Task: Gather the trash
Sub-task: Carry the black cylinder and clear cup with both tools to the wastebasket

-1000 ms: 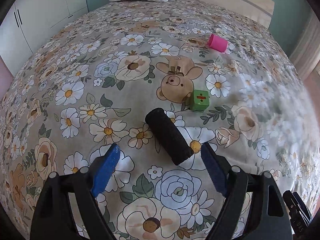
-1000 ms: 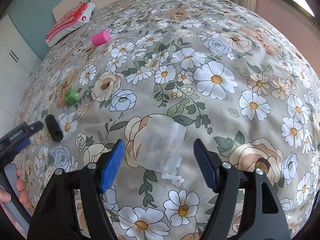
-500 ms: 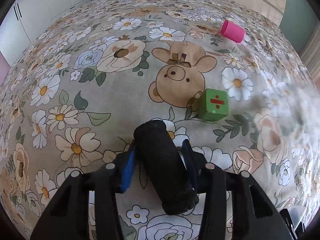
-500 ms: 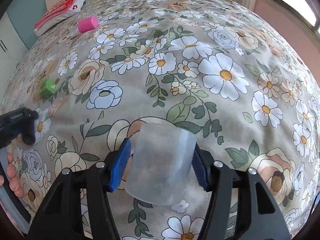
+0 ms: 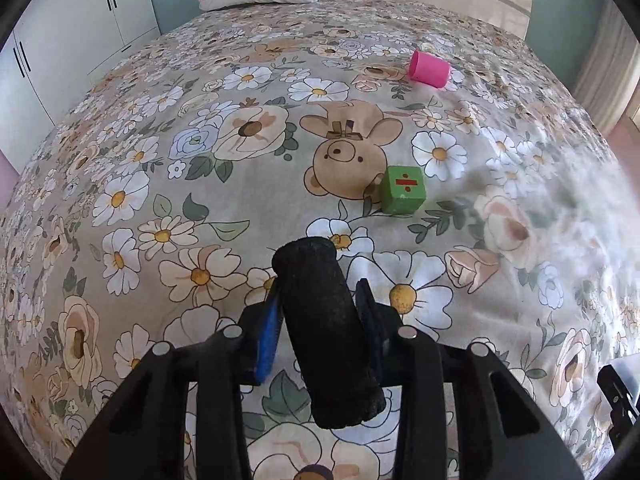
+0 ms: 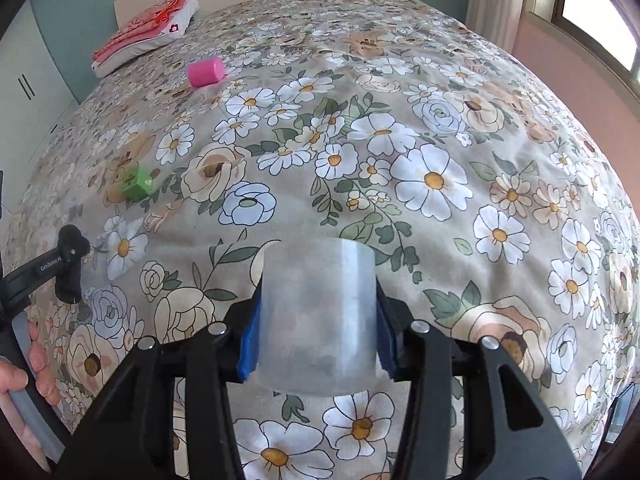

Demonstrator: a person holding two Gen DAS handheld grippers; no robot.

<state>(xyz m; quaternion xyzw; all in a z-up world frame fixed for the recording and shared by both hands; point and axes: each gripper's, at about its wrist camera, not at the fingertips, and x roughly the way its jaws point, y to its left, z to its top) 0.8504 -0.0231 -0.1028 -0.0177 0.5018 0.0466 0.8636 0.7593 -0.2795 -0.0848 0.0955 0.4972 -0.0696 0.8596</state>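
left gripper (image 5: 318,308) closing, pinching black roller (image 5: 326,336) | right gripper (image 6: 318,332) closing, pinching clear cup (image 6: 318,316) | bedspread (image 6: 440,120) open ahead; green cube (image 5: 402,195), pink cup (image 5: 429,68) well apart

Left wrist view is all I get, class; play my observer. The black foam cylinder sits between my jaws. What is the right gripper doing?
Observer: The right gripper has its jaws closing on a translucent cup, pads against its sides.
Operator: Is anyone visible?
Observer: Yes, a hand wraps the left gripper handle at the right view's left edge.
Operator: And the room?
Observer: A bright window, upper right.
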